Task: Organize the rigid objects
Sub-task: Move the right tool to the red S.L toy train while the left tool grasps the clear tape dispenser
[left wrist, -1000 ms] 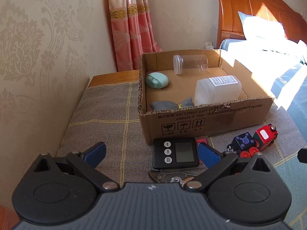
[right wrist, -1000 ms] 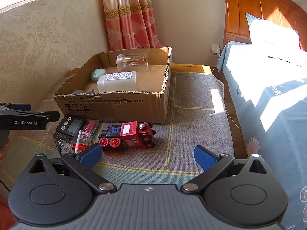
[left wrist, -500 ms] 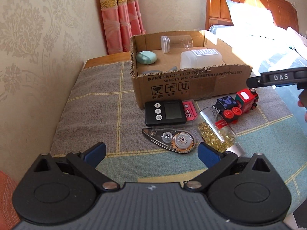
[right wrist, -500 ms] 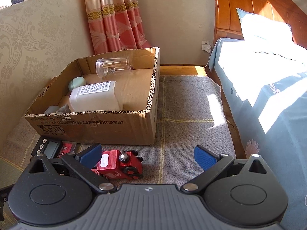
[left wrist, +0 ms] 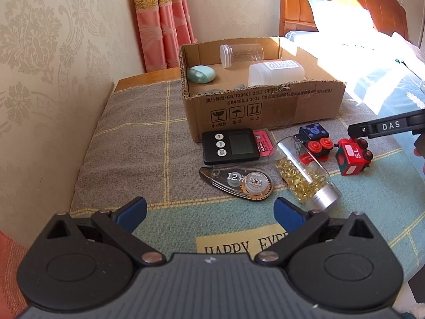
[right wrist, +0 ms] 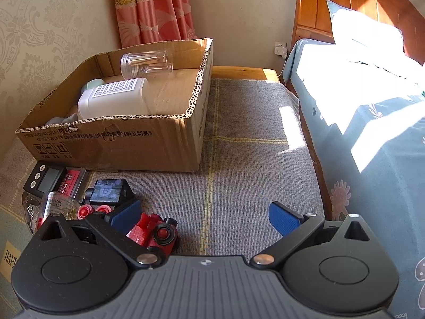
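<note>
A cardboard box (left wrist: pixel 265 106) (right wrist: pixel 111 143) holds a clear jar (left wrist: pixel 240 54), a white bottle (left wrist: pixel 276 73) and a mint case (left wrist: pixel 200 74). In front of it on the mat lie a black timer (left wrist: pixel 229 146), a tape dispenser (left wrist: pixel 239 182), a clear tube of gold pins (left wrist: pixel 305 175), a blue toy wagon (left wrist: pixel 314 139) and a red toy engine (left wrist: pixel 353 156) (right wrist: pixel 152 232). My left gripper (left wrist: pixel 209 210) is open, short of the dispenser. My right gripper (right wrist: pixel 204 214) is open, its left finger touching or just over the red engine.
The grey checked mat (right wrist: pixel 239 138) has bare room right of the box. A bed with blue bedding (right wrist: pixel 372 122) borders the right side. A patterned wall (left wrist: pixel 39 66) and a pink curtain (left wrist: pixel 162 21) stand behind. A pink card box (left wrist: pixel 263 143) lies under the timer.
My left gripper has pulled back from the box, bringing the dispenser and tube into view. My right gripper has come down towards the red engine, which now stands apart from the blue wagon, turned.
</note>
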The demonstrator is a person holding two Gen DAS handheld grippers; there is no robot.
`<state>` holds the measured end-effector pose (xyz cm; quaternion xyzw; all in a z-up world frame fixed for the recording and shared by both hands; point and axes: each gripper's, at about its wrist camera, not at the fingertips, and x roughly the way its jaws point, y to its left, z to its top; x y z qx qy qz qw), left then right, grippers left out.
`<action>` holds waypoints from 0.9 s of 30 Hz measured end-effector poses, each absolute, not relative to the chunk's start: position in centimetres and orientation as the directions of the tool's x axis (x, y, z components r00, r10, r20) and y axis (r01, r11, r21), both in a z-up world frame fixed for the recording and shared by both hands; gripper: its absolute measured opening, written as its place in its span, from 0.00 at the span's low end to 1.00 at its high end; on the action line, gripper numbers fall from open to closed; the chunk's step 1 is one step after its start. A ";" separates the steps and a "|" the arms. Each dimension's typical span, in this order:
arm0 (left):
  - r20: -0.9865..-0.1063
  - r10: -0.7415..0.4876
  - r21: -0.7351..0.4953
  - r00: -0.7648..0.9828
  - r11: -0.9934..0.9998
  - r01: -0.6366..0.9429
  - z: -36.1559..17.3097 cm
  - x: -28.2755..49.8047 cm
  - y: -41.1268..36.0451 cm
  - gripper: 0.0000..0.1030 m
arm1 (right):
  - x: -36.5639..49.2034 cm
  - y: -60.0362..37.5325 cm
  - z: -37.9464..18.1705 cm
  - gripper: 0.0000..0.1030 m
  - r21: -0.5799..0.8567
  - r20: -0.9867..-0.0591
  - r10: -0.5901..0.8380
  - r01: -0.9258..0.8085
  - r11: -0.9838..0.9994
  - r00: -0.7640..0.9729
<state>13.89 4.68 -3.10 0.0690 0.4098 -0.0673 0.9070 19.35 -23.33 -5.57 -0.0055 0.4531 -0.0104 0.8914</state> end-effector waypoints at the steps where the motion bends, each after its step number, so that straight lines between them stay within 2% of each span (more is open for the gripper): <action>1: -0.756 -0.070 0.068 0.651 0.981 0.184 -3.3 13.9 4.6 0.98 | 18.9 -23.5 -5.5 1.00 -0.015 -0.808 -0.021 0.016 1.000 0.589; 8: -0.769 -0.088 0.065 0.633 0.975 0.215 -4.2 14.1 4.2 0.98 | 15.8 -21.2 -6.4 1.00 0.012 -0.815 0.042 -0.055 0.998 0.577; 12: -0.778 -0.100 0.059 0.620 0.971 0.231 -5.0 14.5 4.2 0.98 | 16.5 -19.9 -8.2 1.00 -0.017 -0.834 0.017 -0.057 0.998 0.551; 14: -0.785 -0.115 0.046 0.609 0.969 0.242 -5.5 14.7 4.2 0.98 | 16.5 -19.6 -8.4 1.00 -0.087 -0.824 -0.039 -0.057 0.995 0.565; 22: -0.811 -0.169 0.000 0.561 0.958 0.288 -8.1 16.2 4.0 0.98 | 15.8 -21.6 -8.5 1.00 -0.077 -0.826 -0.014 -0.088 0.993 0.564; 27: -0.776 -0.200 -0.010 0.598 0.952 0.306 -8.5 16.5 4.4 1.00 | 15.5 -21.7 -8.5 1.00 -0.078 -0.816 -0.015 -0.084 0.993 0.577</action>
